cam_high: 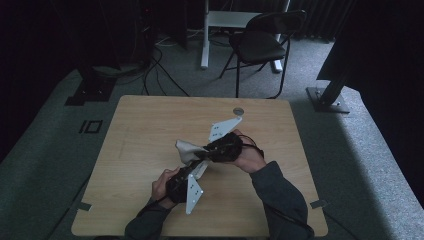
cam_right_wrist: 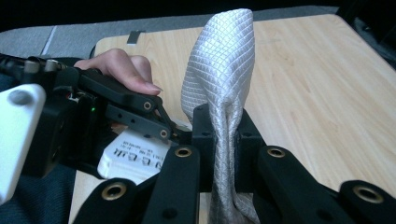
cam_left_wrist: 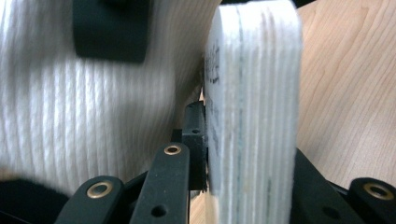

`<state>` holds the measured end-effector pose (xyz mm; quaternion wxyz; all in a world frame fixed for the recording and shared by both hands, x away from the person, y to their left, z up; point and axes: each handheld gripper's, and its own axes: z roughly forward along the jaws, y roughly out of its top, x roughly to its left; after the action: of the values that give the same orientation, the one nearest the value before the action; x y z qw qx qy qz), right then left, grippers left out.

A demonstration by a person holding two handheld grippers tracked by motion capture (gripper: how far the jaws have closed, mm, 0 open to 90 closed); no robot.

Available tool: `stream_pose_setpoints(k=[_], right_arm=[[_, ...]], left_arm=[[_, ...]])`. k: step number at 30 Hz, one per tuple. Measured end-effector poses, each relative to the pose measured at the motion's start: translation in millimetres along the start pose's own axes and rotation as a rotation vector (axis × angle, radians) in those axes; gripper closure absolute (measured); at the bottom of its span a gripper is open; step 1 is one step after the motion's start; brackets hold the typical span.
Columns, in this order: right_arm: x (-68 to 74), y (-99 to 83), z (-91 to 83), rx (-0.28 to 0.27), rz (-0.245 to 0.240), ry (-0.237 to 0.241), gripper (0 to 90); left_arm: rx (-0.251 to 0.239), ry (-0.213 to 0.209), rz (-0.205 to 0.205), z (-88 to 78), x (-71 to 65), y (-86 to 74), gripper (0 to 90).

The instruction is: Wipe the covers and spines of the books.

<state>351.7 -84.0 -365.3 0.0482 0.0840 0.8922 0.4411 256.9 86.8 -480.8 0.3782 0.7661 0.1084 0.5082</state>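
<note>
A white woven cloth (cam_high: 186,149) hangs over the middle of the wooden table (cam_high: 150,120). My right gripper (cam_high: 206,150) is shut on it. In the right gripper view the cloth (cam_right_wrist: 222,60) rises in a twisted fold from between the jaws of that gripper (cam_right_wrist: 222,135). My left gripper (cam_high: 196,169) is shut on a flat white layered piece with black print (cam_left_wrist: 254,93), seen edge-on between its jaws (cam_left_wrist: 252,154). The ribbed cloth (cam_left_wrist: 70,116) hangs just left of it. From the right gripper view, the left gripper (cam_right_wrist: 173,133) holds the printed piece (cam_right_wrist: 133,161) right beside the cloth.
A small round grey disc (cam_high: 238,111) sits near the table's far edge. A black folding chair (cam_high: 262,42) and a white desk leg (cam_high: 205,35) stand beyond the table. Cables (cam_high: 160,75) run over the grey carpet, and dark stands flank both sides.
</note>
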Motion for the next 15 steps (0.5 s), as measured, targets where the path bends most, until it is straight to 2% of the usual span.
stream_pose_setpoints(k=[7, 15], right_arm=[[-3.7, -4.2, -16.1, -0.032, 0.02, -0.044, 83.2], [-8.7, -14.4, -28.9, -0.045, 0.05, -0.089, 83.2]], left_arm=[[-0.004, -0.012, -0.068, -0.3, 7.1, -3.8, 78.1], [-0.002, -0.033, -0.125, 0.9, 12.3, -8.2, 78.2]])
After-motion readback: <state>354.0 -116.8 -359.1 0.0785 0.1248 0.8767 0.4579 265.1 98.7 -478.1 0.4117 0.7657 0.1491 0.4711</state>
